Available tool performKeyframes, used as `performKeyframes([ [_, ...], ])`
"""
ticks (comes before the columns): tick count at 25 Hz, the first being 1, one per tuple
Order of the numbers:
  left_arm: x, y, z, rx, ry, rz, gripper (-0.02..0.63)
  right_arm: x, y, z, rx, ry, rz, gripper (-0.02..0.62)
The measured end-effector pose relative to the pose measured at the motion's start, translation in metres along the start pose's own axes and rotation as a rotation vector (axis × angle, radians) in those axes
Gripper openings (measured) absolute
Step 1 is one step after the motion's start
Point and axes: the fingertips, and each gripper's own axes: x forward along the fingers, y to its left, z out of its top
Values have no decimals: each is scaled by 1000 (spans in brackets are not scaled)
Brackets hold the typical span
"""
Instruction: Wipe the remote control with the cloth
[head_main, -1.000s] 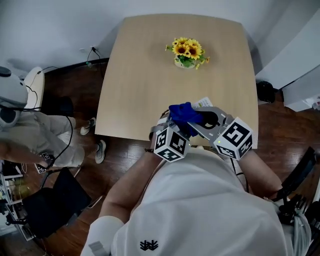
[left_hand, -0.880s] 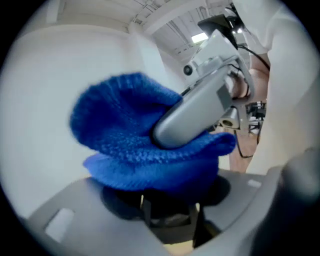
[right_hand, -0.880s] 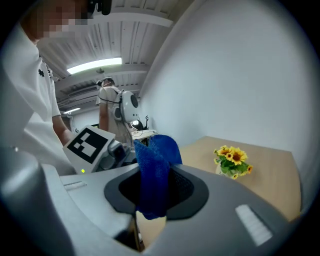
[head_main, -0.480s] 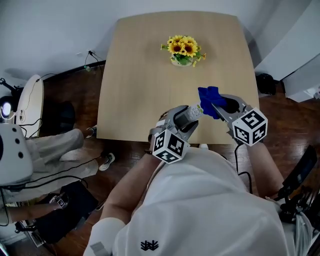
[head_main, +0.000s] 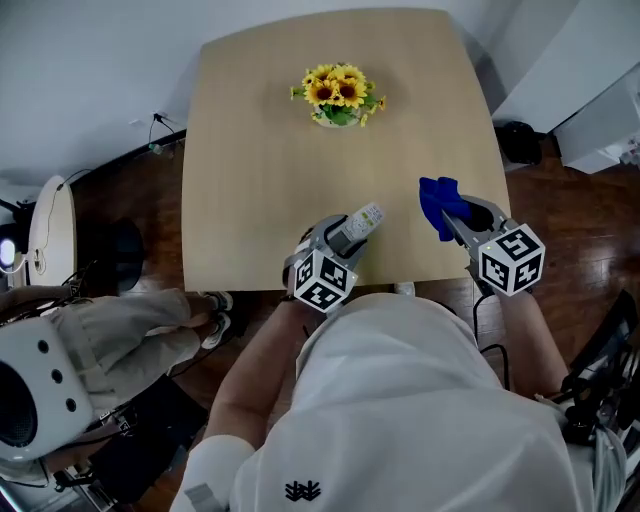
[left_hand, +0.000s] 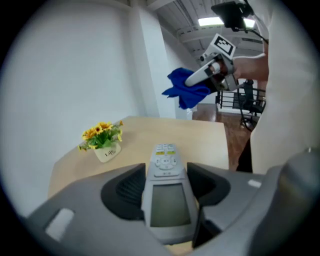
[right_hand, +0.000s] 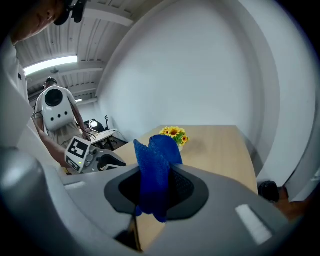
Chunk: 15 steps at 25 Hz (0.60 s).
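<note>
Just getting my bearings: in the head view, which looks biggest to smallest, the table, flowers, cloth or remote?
1. table
2. flowers
3. cloth, bunched up
4. remote, partly hidden
The cloth and remote are held up nearer the camera, so their true sizes are unsure.

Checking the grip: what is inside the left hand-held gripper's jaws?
The remote, screen and buttons up, clamped by the left hand-held gripper. Its underside and near end are hidden by the gripper.

A pot of sunflowers (head_main: 338, 98) stood near the far edge of the wooden surface (head_main: 260, 190). A dark object (head_main: 517, 141) lay on the floor right of that surface.
</note>
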Motion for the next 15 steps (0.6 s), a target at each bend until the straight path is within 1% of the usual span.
performKeyframes([
  [4, 32, 5, -37, -35, 92, -27, 278, -6, -1, -16, 20, 29, -3, 86],
  [7, 51, 8, -55, -51, 127, -38, 279, -13, -4, -23, 18, 46, -12, 86],
  [10, 65, 4, -64, -29, 139, -66, 279, -22, -7, -30, 19, 58, -21, 86],
  [13, 76, -1, -63, 14, 132, -112, 279, -34, -13, -35, 32, 63, -42, 86],
  [15, 81, -1, -63, 29, 128, -135, 279, -42, -17, -40, 42, 65, -59, 86],
])
